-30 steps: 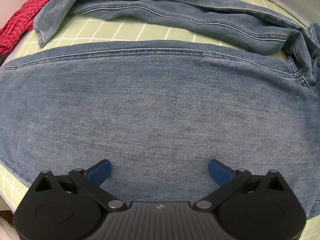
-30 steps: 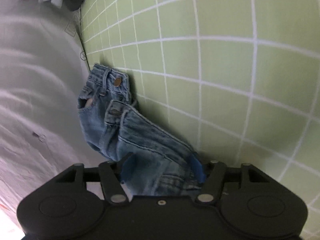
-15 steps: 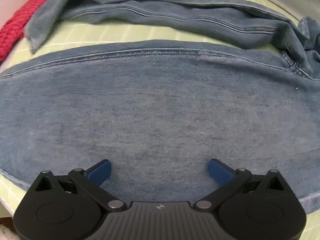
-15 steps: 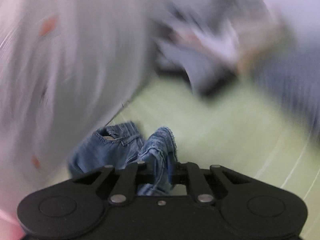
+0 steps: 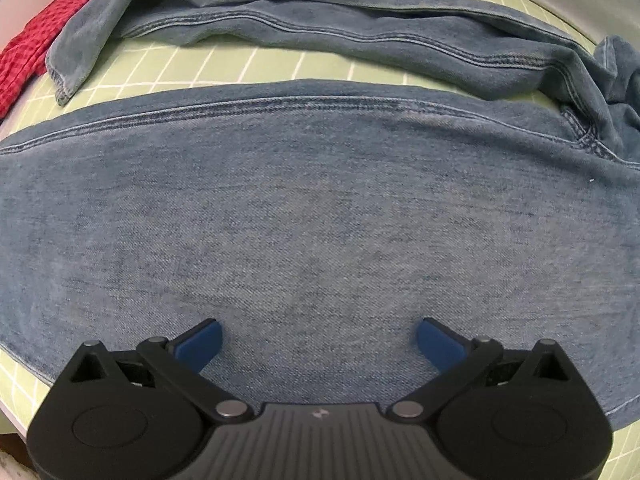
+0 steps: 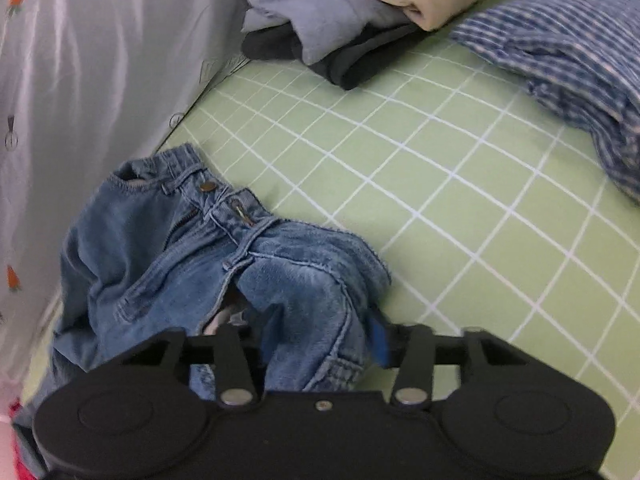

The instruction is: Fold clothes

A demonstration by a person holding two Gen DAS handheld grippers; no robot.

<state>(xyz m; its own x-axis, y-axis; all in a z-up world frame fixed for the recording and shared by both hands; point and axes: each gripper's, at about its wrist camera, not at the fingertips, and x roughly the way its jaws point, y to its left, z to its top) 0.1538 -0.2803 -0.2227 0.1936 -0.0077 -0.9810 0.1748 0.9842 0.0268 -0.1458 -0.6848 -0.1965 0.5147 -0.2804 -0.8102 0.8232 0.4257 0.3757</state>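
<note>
Right wrist: right gripper [image 6: 320,340] fingers opening, jeans [image 6: 192,256] bunched between them, waistband toward the surface's [image 6: 440,208] edge. Left gripper [image 5: 318,344] fingers apart over a flat leg lying crosswise.

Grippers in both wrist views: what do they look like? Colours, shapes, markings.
Both match. The left gripper has a matte black body with two rounded lobes, each with a circular recess, a ribbed centre panel with a small pale logo, black linkage bars on silver pivot pins, and blue finger pads. The right gripper has the same black lobes, silver pins and a centre screw. No cables, hands or sleeves visible.
</note>
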